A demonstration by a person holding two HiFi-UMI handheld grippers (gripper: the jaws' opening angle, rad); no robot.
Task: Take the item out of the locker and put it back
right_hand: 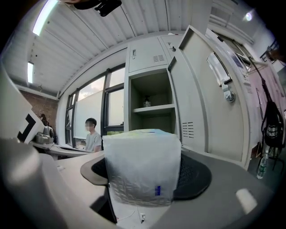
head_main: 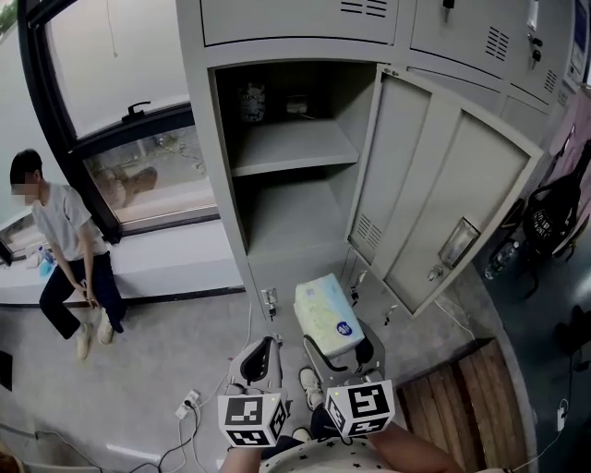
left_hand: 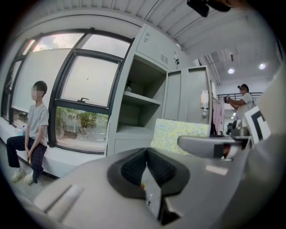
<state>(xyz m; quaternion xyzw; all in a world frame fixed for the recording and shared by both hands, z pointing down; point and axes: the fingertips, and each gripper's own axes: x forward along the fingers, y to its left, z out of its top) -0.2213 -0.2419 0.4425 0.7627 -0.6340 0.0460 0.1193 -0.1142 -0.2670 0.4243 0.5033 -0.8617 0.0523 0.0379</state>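
Pinching a white pack (head_main: 327, 312), the right tool (head_main: 338, 351) sits at lower centre before the open locker (head_main: 291, 145); the left tool (head_main: 261, 360) beside it is pressed together, empty.

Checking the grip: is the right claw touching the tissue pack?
Touching. Right gripper view shows both pads of the right claw pressing the tissue pack.

Workplace locker room, tall grey metal lockers (head_main: 295, 23) far ahead, large black-framed window (head_main: 111, 74) at left, person (head_main: 65, 231) seated on low white ledge (head_main: 175, 259), black bag (head_main: 551, 222) hanging at right.
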